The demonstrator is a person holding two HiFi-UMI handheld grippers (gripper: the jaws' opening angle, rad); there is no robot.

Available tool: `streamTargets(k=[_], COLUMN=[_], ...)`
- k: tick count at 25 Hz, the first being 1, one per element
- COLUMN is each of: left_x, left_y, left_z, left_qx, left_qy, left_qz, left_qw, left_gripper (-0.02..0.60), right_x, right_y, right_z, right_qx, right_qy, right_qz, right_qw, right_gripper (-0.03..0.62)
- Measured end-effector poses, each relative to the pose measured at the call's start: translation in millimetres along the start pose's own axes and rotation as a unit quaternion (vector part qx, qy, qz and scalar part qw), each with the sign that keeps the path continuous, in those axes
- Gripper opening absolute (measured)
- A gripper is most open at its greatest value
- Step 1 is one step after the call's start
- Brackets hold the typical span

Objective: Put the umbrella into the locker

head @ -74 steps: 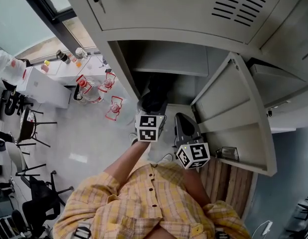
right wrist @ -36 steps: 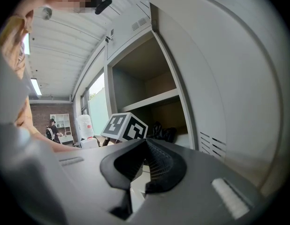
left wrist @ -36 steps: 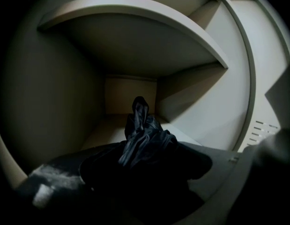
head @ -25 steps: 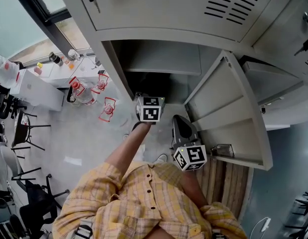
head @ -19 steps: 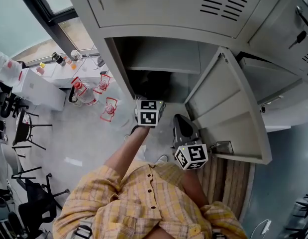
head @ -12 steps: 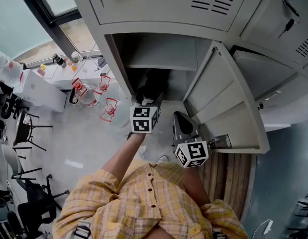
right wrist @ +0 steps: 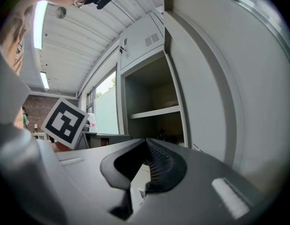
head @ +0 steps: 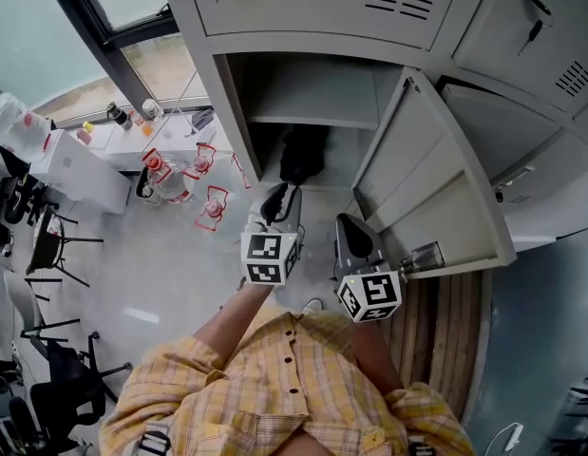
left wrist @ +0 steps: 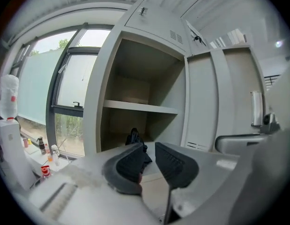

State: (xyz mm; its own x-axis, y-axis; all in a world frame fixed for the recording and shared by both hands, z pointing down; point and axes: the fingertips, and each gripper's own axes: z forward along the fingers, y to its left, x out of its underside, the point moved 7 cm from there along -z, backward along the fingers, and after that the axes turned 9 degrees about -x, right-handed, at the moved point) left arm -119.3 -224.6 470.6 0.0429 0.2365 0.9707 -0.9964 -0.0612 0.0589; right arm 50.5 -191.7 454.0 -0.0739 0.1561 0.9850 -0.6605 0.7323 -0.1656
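The black umbrella point(head: 303, 152) lies on the floor of the open grey locker point(head: 238, 112), under its shelf point(head: 312, 117). My left gripper point(head: 280, 196) is outside the locker, just in front of the opening. Its jaws are closing with a narrow gap and nothing between them. In the left gripper view the umbrella point(left wrist: 134, 137) shows beyond the left gripper point(left wrist: 149, 146). My right gripper point(head: 350, 224) hangs beside the open locker door point(head: 426, 188), its jaws together and empty. The right gripper point(right wrist: 145, 142) points at the locker, where the umbrella point(right wrist: 166, 136) is small and dark.
Several water jugs with red handles point(head: 189, 174) stand on the floor left of the locker. A white counter with bottles point(head: 80, 160) and chairs point(head: 47, 245) are further left. The swung-out door has a metal latch point(head: 422, 255). Shut locker doors point(head: 312, 3) sit above.
My left gripper has drawn back out of the locker toward the person with its jaws narrowing, and the umbrella stays inside. The right gripper has barely shifted.
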Motion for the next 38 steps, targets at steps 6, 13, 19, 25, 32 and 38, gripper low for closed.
streamTargets(k=[6,13,19,25,32,38], left_x=[2.9,6.0,7.1,10.3,13.7,13.7], left_y=[-3.7,-7.9,-14.1,-19.6,-26.6,-29.1], left_z=[-30.7,-53.3,-69.6,-81.5,-89.0,-89.4], left_qx=[-0.006,0.001,0.008,0.010,0.009,0.017], left_qy=[-0.017,-0.032,-0.040,-0.046,-0.049,-0.050], left_qz=[-0.002,-0.012,-0.009,-0.005,0.005,-0.005], left_qw=[0.9998,0.9994,0.9991,0.9989,0.9988,0.9986], left_gripper=[0.001,0.000,0.000,0.000,0.000,0.000], right_x=[0.0,-2.7,-3.8,-3.3,-4.3,-2.9], right_y=[10.4,19.5,23.6,24.5,23.6,23.5], right_z=[-7.0,-15.0,-21.6,-24.9,-26.4,-29.8], right_qx=[-0.003,0.000,0.004,0.007,0.008,0.011], right_qy=[0.002,-0.007,-0.010,-0.011,-0.013,-0.012], right_qz=[-0.002,-0.013,-0.017,-0.019,-0.021,-0.022], right_qw=[1.000,1.000,1.000,1.000,1.000,1.000], right_gripper=[-0.003,-0.002,-0.002,-0.003,-0.003,-0.003])
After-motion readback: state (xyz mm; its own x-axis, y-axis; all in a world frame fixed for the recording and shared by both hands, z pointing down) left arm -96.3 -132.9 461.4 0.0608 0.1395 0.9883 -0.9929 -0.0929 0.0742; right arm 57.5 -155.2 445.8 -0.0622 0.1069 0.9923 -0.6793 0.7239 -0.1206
